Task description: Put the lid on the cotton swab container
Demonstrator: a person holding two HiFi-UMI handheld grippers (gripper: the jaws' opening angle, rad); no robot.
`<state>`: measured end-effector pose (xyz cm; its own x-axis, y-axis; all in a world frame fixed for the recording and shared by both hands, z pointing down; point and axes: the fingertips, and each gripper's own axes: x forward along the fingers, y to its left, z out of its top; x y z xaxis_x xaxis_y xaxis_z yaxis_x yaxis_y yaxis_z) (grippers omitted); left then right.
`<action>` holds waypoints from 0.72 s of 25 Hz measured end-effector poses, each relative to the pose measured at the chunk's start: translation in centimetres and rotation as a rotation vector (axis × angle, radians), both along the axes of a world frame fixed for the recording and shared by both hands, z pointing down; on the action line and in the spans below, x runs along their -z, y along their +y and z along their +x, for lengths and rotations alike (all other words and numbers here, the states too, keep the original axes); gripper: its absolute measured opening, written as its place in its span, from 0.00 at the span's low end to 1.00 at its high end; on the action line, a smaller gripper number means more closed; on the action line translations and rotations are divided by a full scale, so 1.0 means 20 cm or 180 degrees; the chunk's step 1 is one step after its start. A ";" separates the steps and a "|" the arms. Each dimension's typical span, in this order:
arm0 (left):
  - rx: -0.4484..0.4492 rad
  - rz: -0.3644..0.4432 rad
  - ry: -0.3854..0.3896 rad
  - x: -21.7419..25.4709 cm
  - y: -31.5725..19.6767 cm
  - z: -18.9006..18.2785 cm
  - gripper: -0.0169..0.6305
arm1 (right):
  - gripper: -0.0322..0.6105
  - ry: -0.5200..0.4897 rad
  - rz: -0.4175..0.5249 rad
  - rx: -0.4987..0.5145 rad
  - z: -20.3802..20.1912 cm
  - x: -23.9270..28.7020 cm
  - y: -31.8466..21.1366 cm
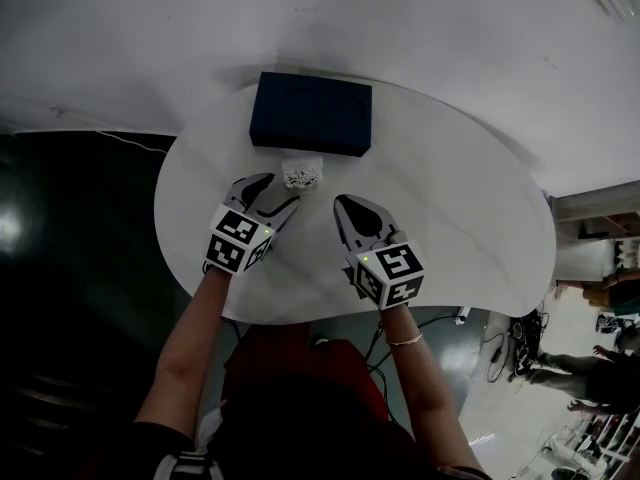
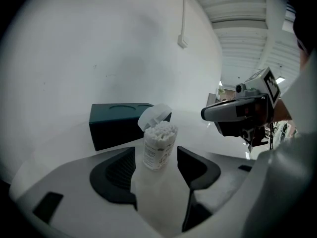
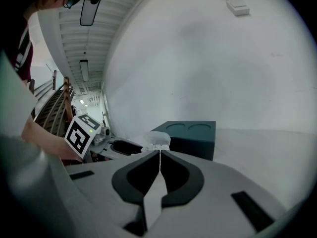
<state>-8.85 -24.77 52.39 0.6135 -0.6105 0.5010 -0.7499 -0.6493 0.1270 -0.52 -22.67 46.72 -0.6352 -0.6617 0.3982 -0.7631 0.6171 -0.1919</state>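
A clear cotton swab container (image 1: 302, 174) full of white swabs stands upright on the white table (image 1: 450, 218). Its hinged lid (image 2: 154, 116) is flipped up and back. In the left gripper view the container (image 2: 159, 145) stands just at the tips of my left gripper (image 2: 155, 158), whose jaws are open, with a gap on each side of it. My left gripper (image 1: 270, 196) sits just left of and below it in the head view. My right gripper (image 1: 347, 206) is shut and empty, to the container's right. Its tips (image 3: 159, 152) point at the container (image 3: 156, 142).
A dark blue box (image 1: 311, 114) with two round recesses lies right behind the container, close to the table's far edge. The table's rounded near edge runs just under both hands. A dark floor lies to the left; a person stands far right.
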 end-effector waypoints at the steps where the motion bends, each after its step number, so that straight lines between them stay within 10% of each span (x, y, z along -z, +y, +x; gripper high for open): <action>1: -0.0034 -0.0005 -0.0020 -0.01 -0.01 0.01 0.41 | 0.08 0.0008 -0.0013 -0.0011 0.01 -0.01 -0.01; 18: -0.0495 -0.0079 -0.0136 -0.09 -0.12 0.14 0.44 | 0.08 0.0014 -0.0088 -0.0159 0.07 -0.05 -0.10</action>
<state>-6.07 -27.21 54.27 0.6773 -0.4970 0.5424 -0.6457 -0.7550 0.1145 0.97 -24.68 47.78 -0.5998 -0.6813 0.4195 -0.7938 0.5727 -0.2049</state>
